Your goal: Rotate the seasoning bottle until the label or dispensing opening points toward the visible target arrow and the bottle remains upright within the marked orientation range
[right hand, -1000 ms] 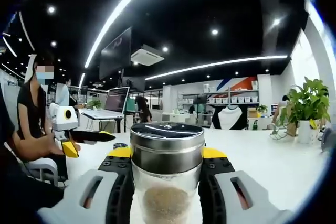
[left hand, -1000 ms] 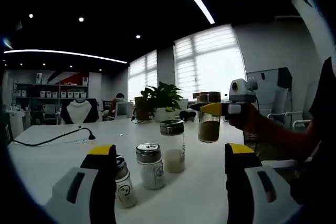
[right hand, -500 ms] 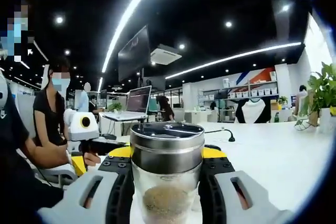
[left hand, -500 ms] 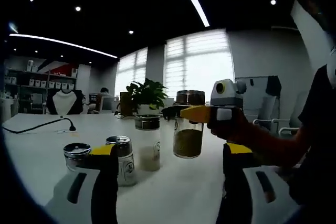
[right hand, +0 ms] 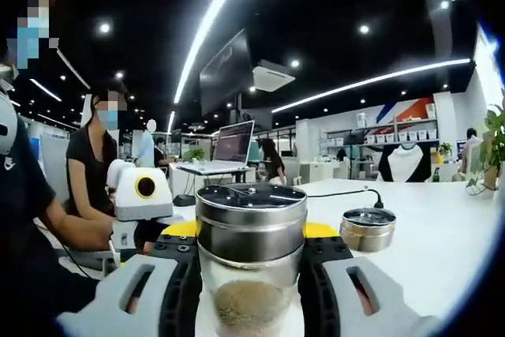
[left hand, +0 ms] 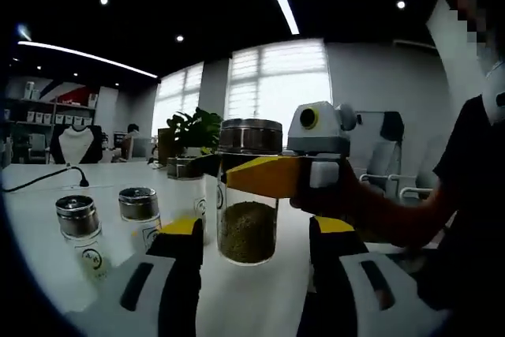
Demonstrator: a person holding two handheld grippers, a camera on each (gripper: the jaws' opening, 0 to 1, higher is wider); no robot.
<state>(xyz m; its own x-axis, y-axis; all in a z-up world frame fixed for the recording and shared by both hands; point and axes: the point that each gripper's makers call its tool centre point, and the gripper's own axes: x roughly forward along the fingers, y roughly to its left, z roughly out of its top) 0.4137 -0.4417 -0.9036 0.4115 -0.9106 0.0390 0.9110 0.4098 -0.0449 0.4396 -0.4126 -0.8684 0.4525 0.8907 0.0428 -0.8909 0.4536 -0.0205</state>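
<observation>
- Bottle [right hand: 251,262] w/ steel cap, tan seasoning inside: upright, clamped between right gripper [right hand: 251,274] jaws. In left gripper view the same bottle [left hand: 248,191] sits in the yellow jaws of the right gripper [left hand: 272,175], base looks just off the counter [left hand: 47,274], can't tell for sure.
- Left gripper [left hand: 251,254]: jaws wide apart, holding nothing, bottle ahead between them but not touching.
- Two small jars [left hand: 79,222] to the left on the counter, well apart from the bottle; another low jar [right hand: 367,229] just right of it in right gripper view.
- No arrow or label seen, so target heading can't be read.
- Step, my read: yaw the bottle. Turn about its vertical axis only, keep the cap level, grip firm, go slow; set down flat before letting go. Risk: tilt or slip in the jaws.
</observation>
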